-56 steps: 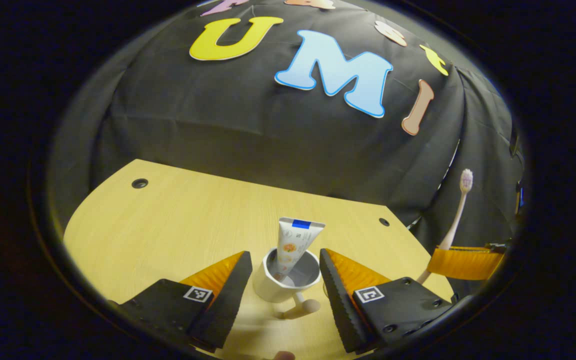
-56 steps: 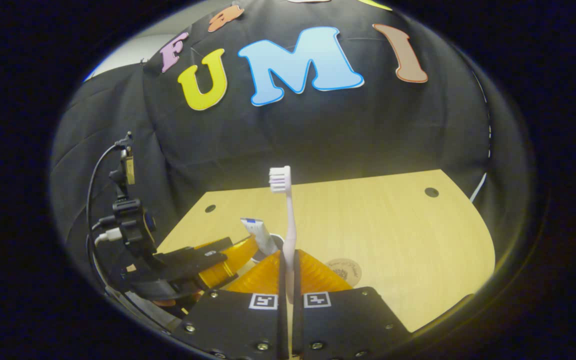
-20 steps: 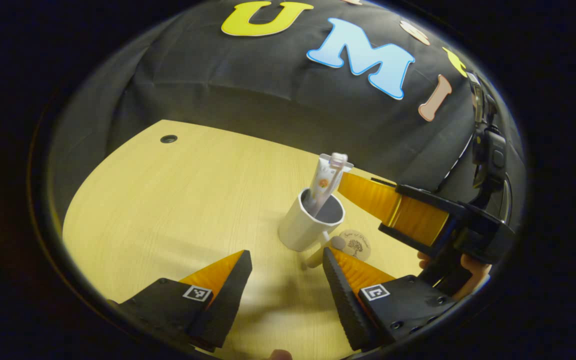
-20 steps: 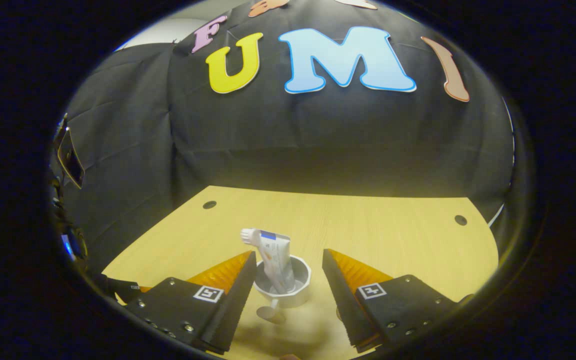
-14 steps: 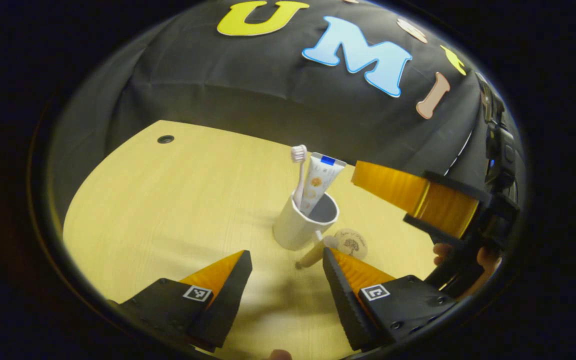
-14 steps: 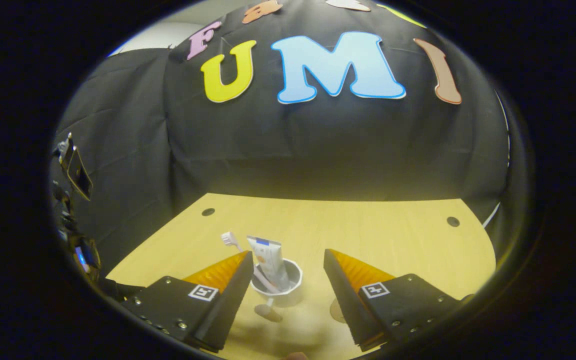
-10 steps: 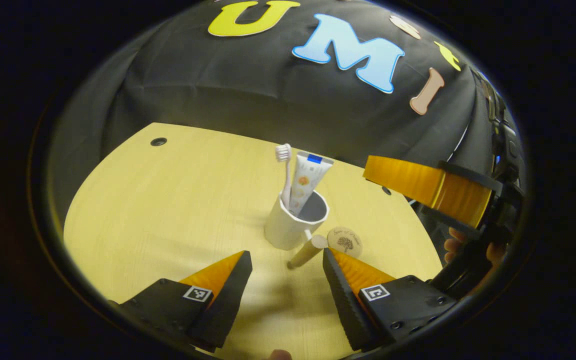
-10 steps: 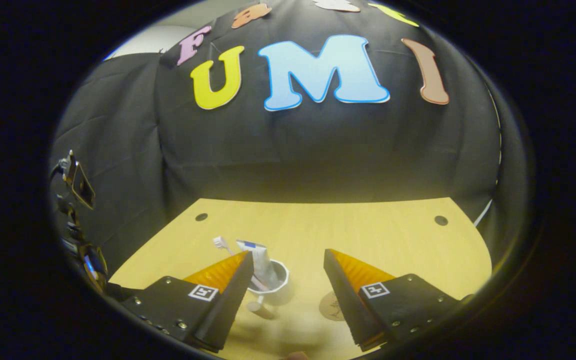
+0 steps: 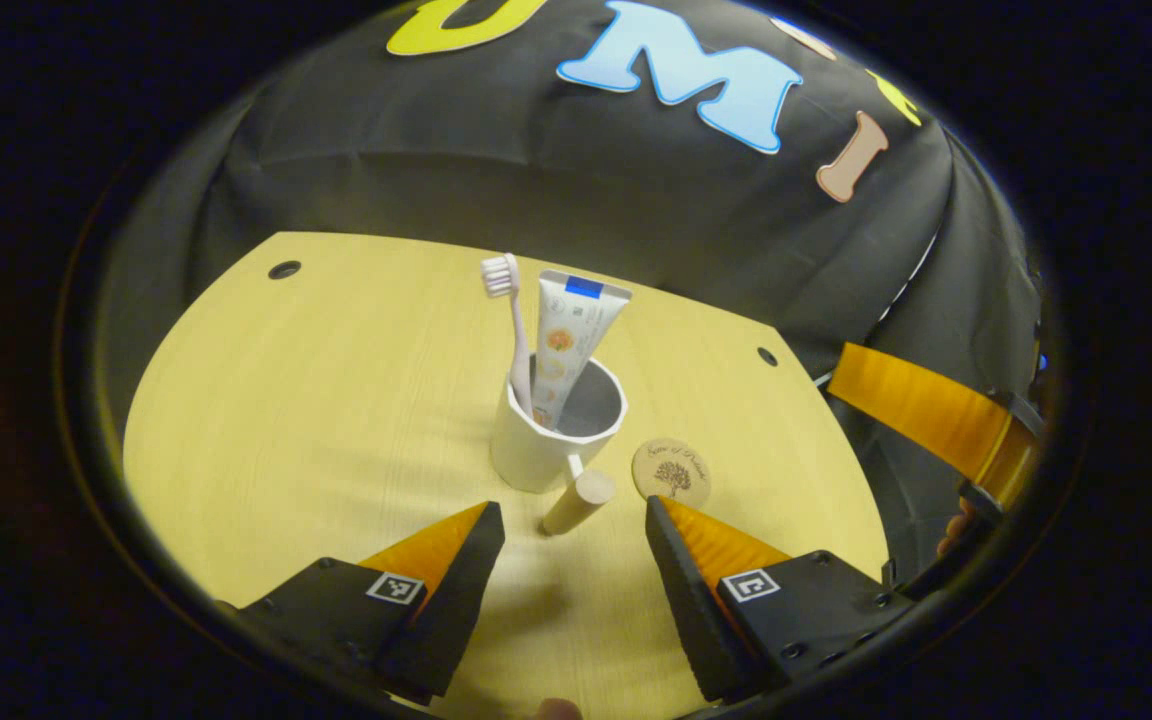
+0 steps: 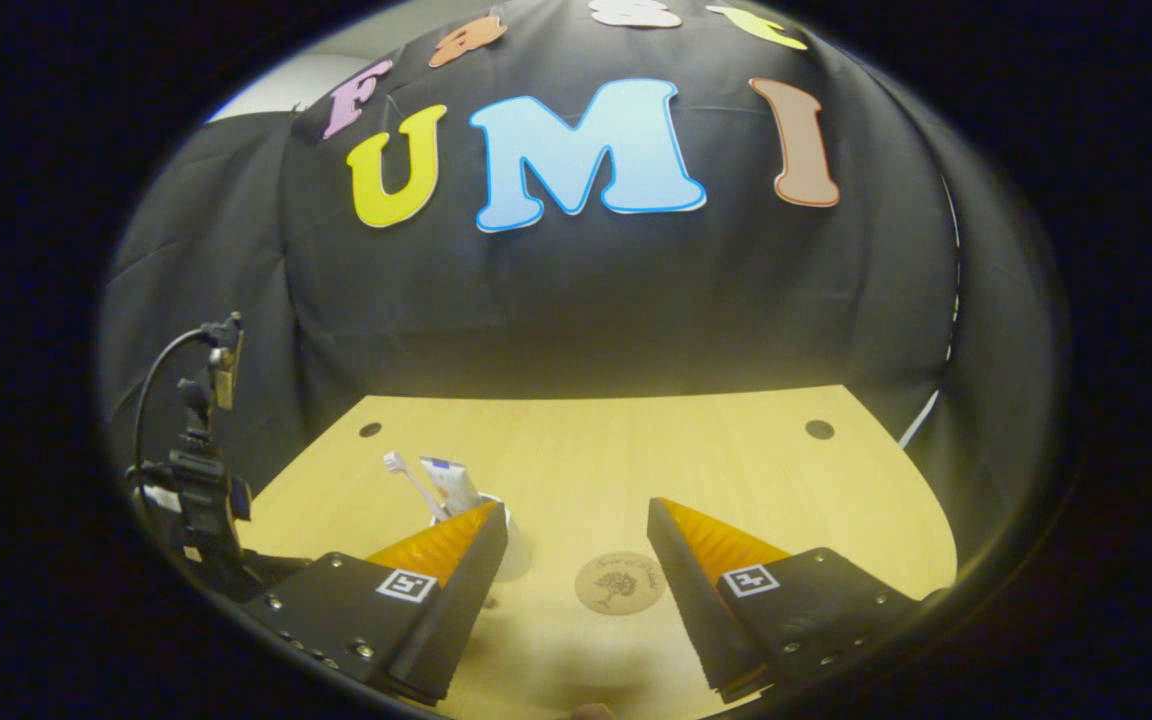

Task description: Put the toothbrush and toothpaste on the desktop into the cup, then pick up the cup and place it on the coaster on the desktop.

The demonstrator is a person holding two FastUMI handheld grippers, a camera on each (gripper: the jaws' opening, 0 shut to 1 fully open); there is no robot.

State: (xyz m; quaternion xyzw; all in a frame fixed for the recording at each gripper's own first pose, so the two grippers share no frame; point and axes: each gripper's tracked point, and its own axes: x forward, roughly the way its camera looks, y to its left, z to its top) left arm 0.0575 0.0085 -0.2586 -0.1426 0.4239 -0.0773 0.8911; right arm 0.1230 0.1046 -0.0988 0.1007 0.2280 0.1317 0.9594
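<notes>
With the toothbrush (image 9: 513, 330) now released beside the toothpaste (image 9: 564, 340) in the cup (image 9: 556, 430), the right gripper (image 10: 576, 560) has backed off, both jaws wide and empty, left gripper (image 9: 574, 560) near the cup, coaster (image 9: 672, 470) just right

**Materials and finishes on the desktop**

The pale yellow wood-grain desktop (image 9: 316, 400) looks smooth, with a low sheen. The white faceted cup (image 9: 546, 445) appears to be glazed ceramic with a matt grey interior; its cylindrical handle (image 9: 578, 500) looks like bare light wood. The round tan coaster (image 9: 672, 471) resembles printed cork or wood. The white toothpaste tube (image 9: 566, 335) is glossy plastic, the pale pink toothbrush (image 9: 514, 330) smooth plastic.
</notes>
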